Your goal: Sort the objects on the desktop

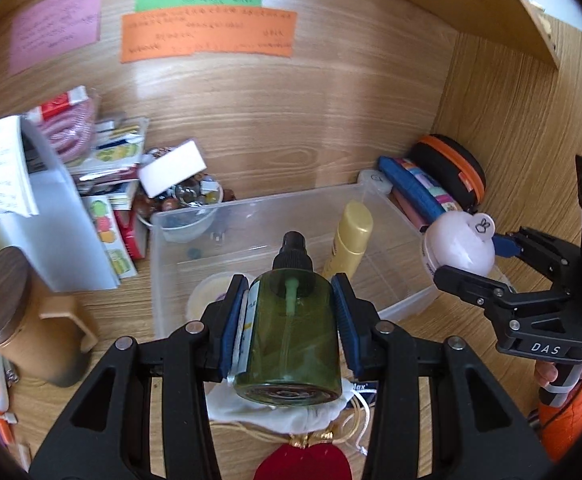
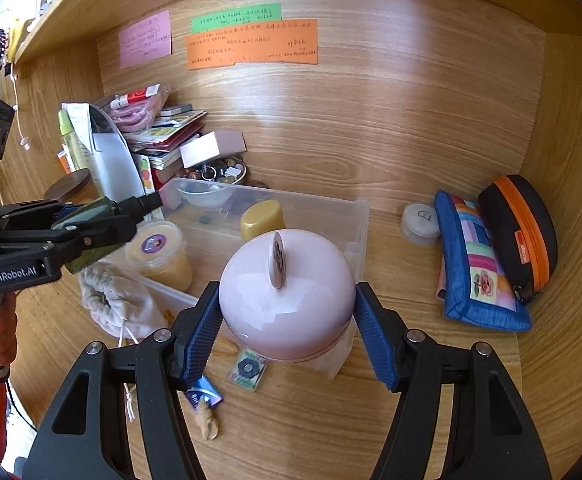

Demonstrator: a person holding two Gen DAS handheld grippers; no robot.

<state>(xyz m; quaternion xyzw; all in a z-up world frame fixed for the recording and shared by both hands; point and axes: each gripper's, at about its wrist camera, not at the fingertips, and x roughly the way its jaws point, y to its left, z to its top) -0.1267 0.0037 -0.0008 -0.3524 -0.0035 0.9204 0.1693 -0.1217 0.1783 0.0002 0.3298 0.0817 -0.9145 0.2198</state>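
My left gripper (image 1: 291, 316) is shut on a green pump bottle (image 1: 291, 344), whose black pump head points away over a clear plastic bin (image 1: 159, 280). In the bin lie a yellow bottle (image 1: 351, 240) and a round tub with a yellow lid (image 1: 205, 298). My right gripper (image 2: 287, 300) is shut on a pale pink domed jar (image 2: 287, 320), held above the bin's near right corner (image 2: 357, 216). Each view shows the other gripper off to the side: the right gripper (image 1: 475, 256) with the pink jar (image 1: 461, 246), and the left gripper (image 2: 87, 220) with the green bottle (image 2: 95, 212).
A blue patchwork pouch (image 2: 479, 264), a black case with an orange zip (image 2: 523, 232) and a small white pot (image 2: 421, 220) lie right of the bin. Books and packets (image 1: 103, 168), a wood-lidded cup (image 1: 15, 312) and a white drawstring bag (image 2: 107, 300) are on the left. Wooden walls close in behind and on both sides.
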